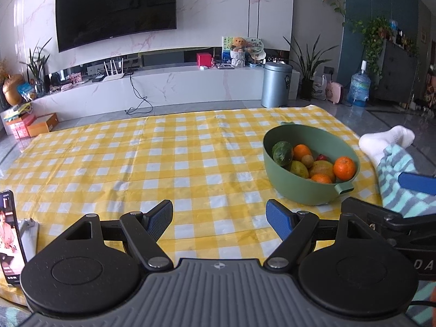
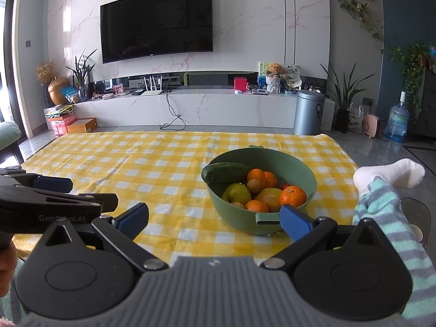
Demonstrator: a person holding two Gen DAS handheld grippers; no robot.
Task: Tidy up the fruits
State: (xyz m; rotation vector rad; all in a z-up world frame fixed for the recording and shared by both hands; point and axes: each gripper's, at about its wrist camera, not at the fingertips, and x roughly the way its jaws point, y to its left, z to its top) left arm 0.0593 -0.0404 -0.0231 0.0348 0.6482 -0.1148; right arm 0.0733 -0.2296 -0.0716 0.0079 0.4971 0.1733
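Fruits [image 2: 261, 190] heaped in green bowl [image 2: 242, 219]

A green bowl [image 2: 261, 218] with a small handle tab on its near rim stands upright on the yellow checked cloth [image 2: 163, 169], toward its right side. It holds all the fruit in a heap. A dark green cucumber [image 2: 226, 171] leans on the left rim, one end poking over it. Oranges [image 2: 293, 196] lie at the back, front and right. Two yellow-green mangoes [image 2: 237, 193] fill the middle, with a small brown round fruit [image 2: 253, 185] between them and a bit of red fruit [image 2: 285, 185] behind.
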